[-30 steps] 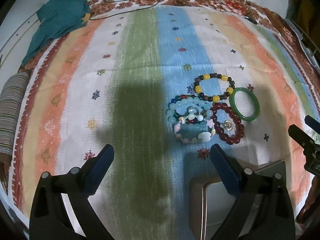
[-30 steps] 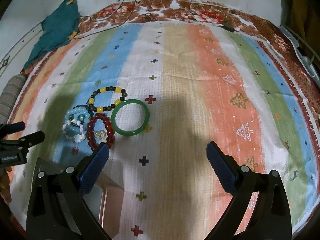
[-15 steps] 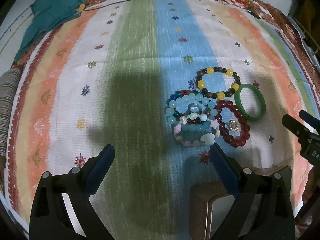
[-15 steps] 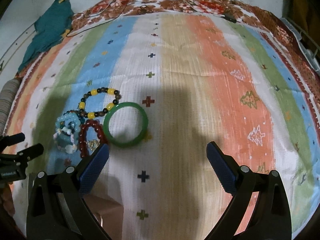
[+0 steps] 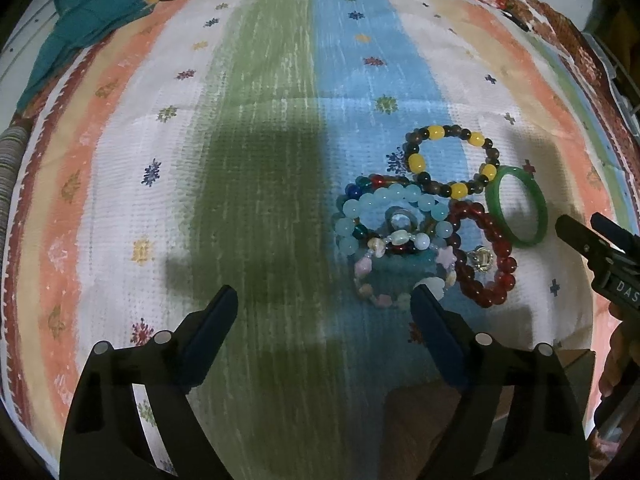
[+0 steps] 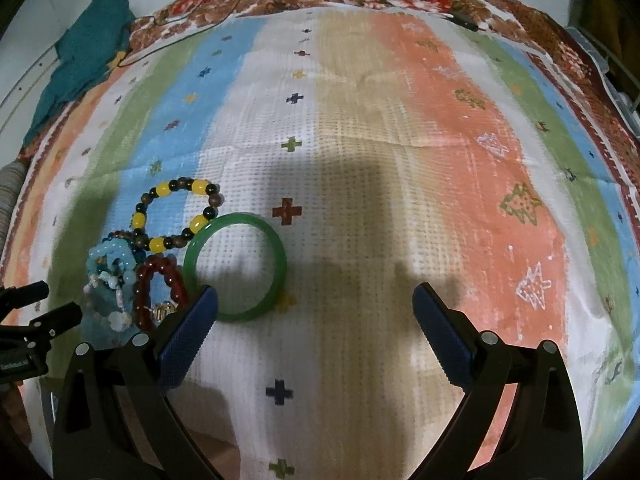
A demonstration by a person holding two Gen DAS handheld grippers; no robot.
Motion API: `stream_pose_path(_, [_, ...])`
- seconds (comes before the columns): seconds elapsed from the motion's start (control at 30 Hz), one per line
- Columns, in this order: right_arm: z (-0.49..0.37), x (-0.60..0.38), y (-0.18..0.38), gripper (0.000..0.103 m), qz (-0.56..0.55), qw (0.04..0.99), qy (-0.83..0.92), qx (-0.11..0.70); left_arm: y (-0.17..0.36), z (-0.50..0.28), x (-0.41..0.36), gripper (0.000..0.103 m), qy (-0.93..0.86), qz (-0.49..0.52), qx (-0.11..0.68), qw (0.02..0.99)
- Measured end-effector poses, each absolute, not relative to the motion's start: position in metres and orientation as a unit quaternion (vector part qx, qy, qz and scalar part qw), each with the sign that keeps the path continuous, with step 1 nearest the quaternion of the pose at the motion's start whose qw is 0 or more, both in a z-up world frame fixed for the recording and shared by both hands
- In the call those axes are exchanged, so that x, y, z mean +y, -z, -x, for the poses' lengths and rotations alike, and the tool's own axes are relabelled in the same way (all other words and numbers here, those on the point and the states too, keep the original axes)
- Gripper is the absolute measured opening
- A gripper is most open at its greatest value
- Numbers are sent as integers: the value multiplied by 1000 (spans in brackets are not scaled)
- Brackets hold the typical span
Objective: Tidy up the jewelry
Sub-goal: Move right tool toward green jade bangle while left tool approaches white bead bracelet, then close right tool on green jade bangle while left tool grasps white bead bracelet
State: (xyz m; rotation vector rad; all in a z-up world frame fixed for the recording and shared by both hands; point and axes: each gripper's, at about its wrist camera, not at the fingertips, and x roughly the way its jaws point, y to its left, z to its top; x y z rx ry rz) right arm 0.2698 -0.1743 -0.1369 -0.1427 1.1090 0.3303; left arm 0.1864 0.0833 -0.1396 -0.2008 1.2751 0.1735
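While both grippers hang steeply above the striped cloth [image 6: 360,128], nothing is yet held. Taken from left to right: the left gripper [image 5: 324,304] is seen spread, its jaws having just been closing a little with only bare cloth between them. The bracelet pile lies ahead and to the right of it, the right pad's tip just over the near edge of the pastel bracelet [image 5: 400,280].

Six bracelets can be counted, though the heap overlaps and a seventh cannot be ruled out: a pale blue strand [image 5: 394,204], a mixed glass-bead strand [image 5: 362,184] partly buried beneath it, the pastel bracelet, a brown-and-yellow strand [image 5: 448,160], a dark red strand [image 5: 486,260] and, rightmost, one green bangle [image 6: 236,268]. A small ring [image 5: 400,220] appears to rest in the middle of the heap.

The right gripper [image 6: 316,312] is likewise spread and empty. The bangle lies flat, ahead and to the left of it, its near rim just beside the left pad; being round, it offers no long axis. It is judged that the right hand is nearer the bangle, the left hand nearer the beads. One box [image 5: 424,412] is partly seen at the near edge, under the left gripper; two grippers are counted.
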Motion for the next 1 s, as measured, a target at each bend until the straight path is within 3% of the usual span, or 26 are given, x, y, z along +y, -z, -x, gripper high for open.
stream_pose_path(0.23, [-276, -163, 146, 98, 77, 830, -161, 529, 148, -191, 84, 83, -80, 86, 602, 790])
stream_pose_path(0.3, [-279, -162, 150, 84, 76, 827, -159, 534, 151, -192, 82, 83, -81, 79, 604, 789])
stream_pose_path(0.57, [-285, -158, 160, 83, 72, 823, -158, 540, 158, -199, 82, 83, -87, 80, 602, 790])
stream_pose_path(0.73, [-286, -155, 163, 70, 89, 828, -145, 535, 165, -202, 77, 83, -90, 55, 604, 790])
stream_pose_path(0.8, [-286, -154, 163, 66, 94, 829, -142, 532, 168, -204, 81, 78, -95, 54, 604, 789])
stream_pose_path(0.83, [-286, -153, 163, 63, 98, 831, -143, 529, 169, -204, 83, 67, -108, 46, 607, 786])
stream_pose_path(0.93, [-285, -152, 162, 49, 100, 832, -148, 526, 169, -204, 86, 59, -107, 50, 605, 788])
stream_pose_path(1.0, [-284, -152, 161, 32, 98, 832, -154, 525, 169, -204, 88, 52, -105, 49, 603, 790])
